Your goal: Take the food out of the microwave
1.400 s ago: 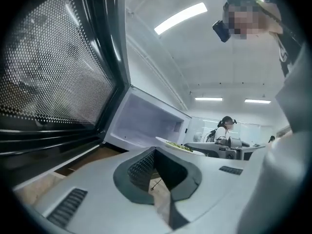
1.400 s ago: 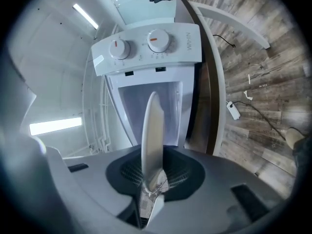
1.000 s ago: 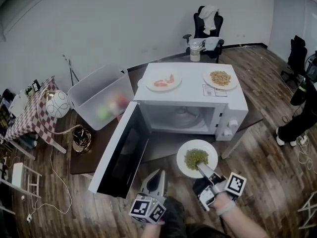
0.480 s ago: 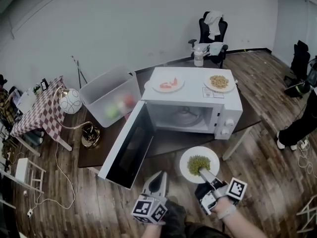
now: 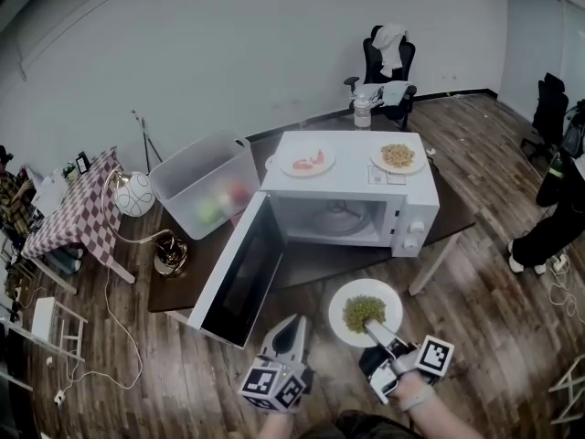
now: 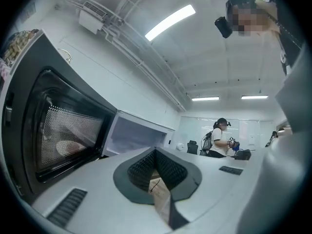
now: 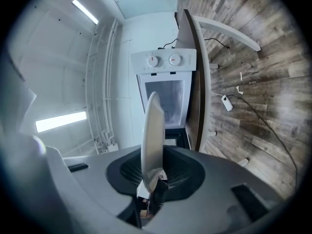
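Our L tool is pressed together, empty. Our R tool pinches the plate rim; green food on it, clear of the worktop's front edge. Beyond, microwave door open, cavity looks bare. We judge: food's out; left: set plate down.

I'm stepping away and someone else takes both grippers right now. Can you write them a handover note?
Right gripper: shut on the rim of the white plate of green food, held in front of the microwave, over the floor.
Left gripper: jaws together, empty, beside the plate.
Done: the plate is out; the door is open and the cavity looks empty apart from its turntable.
Left: set the plate down, perhaps by the two plates on top of the microwave, then probably close the door.
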